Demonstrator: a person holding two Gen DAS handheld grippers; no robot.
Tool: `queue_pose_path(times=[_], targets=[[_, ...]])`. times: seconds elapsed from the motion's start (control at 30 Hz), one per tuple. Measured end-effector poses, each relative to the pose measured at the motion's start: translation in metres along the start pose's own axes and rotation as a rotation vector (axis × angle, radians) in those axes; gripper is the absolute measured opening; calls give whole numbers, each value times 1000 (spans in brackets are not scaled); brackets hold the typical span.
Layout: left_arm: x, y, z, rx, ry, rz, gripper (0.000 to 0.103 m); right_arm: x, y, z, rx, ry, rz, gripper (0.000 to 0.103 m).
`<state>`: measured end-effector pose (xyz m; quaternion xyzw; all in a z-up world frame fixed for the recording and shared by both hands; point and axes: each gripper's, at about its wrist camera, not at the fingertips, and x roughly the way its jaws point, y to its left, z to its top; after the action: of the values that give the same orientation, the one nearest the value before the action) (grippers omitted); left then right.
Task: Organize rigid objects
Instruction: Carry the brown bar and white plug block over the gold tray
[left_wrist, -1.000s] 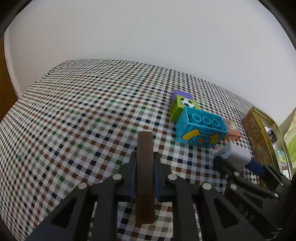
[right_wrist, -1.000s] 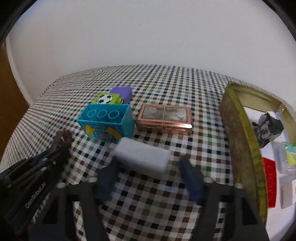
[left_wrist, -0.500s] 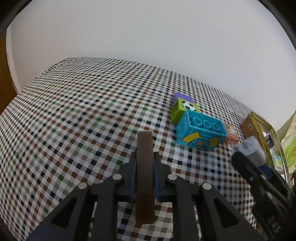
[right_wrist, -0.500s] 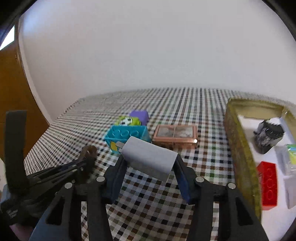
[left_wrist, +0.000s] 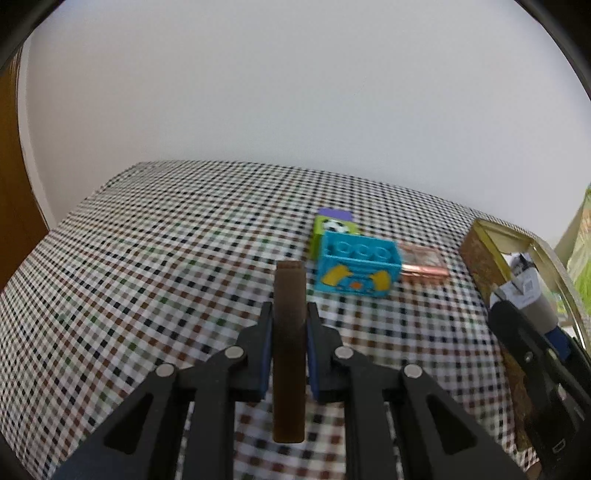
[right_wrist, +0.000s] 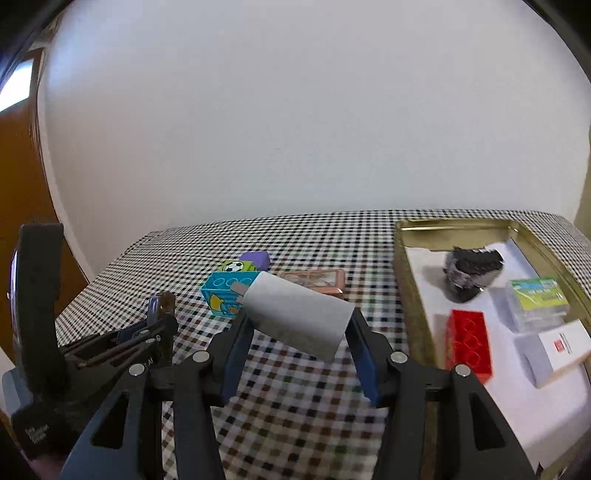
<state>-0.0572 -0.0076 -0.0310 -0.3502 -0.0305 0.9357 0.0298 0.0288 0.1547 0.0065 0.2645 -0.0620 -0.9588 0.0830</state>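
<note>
Left gripper (left_wrist: 289, 332) has its jaws clamped on a thin brown slab (left_wrist: 289, 350), standing on edge at bottom center of its view. Right gripper (right_wrist: 301, 343) has its jaws clamped on a white charger block (right_wrist: 297, 319), lifted off the checkered table (right_wrist: 295, 387), middle of frame. The blue brick (right_wrist: 223, 295), green soccer block (right_wrist: 236, 266), purple block (right_wrist: 255, 258) and copper tin (right_wrist: 316, 279) sit clustered behind it. The gold tray (right_wrist: 410, 295) at right holds a red brick (right_wrist: 468, 341).

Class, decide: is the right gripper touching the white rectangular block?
Touching. The right wrist view shows the right gripper with both blue pads pressed against the ends of the white rectangular block, lifted off the table.
</note>
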Motion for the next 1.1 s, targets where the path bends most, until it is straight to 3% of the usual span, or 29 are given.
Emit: queue_pose_path(times=[0.47, 1.1], targets=[[-43, -51, -2, 80, -59, -27, 14, -49, -42, -11, 45, -39, -73, 54], [-88, -105, -1, 155, -124, -83, 14, -112, -86, -2, 86, -128, -154, 54]])
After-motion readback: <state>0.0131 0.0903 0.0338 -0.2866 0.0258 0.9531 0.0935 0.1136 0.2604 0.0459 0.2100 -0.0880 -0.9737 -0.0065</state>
